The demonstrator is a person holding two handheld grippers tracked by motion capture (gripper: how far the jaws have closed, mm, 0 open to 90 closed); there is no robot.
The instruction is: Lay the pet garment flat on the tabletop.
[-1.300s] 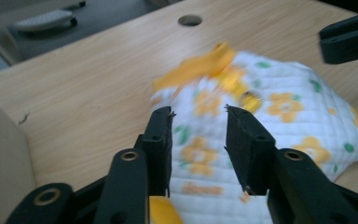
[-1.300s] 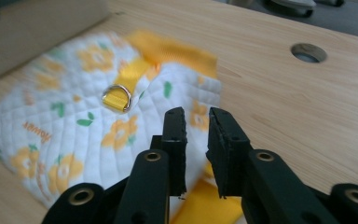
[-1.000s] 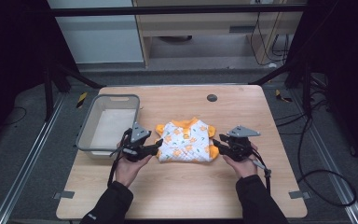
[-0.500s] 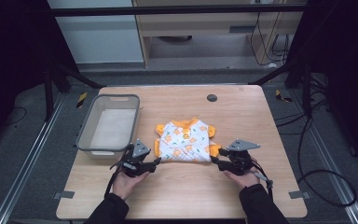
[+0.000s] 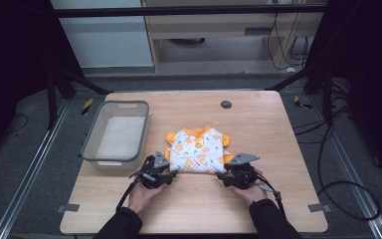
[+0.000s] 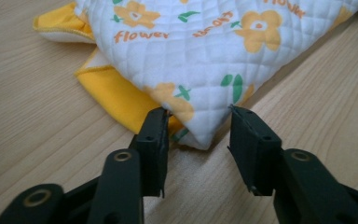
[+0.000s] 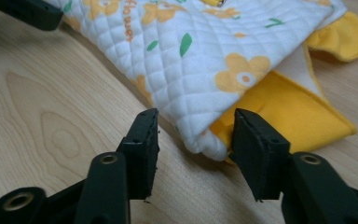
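From above: left gripper point(image 5: 171, 175) and right gripper point(image 5: 225, 178) flanking the folded quilted flower garment's point(image 5: 199, 152) near edge on the table point(image 5: 278, 149). Left gripper view: gaping, straddling one corner. Right gripper view: gaping, straddling the other.

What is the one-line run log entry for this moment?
left gripper: open at garment near corner | right gripper: open at other near corner | garment: folded, on table
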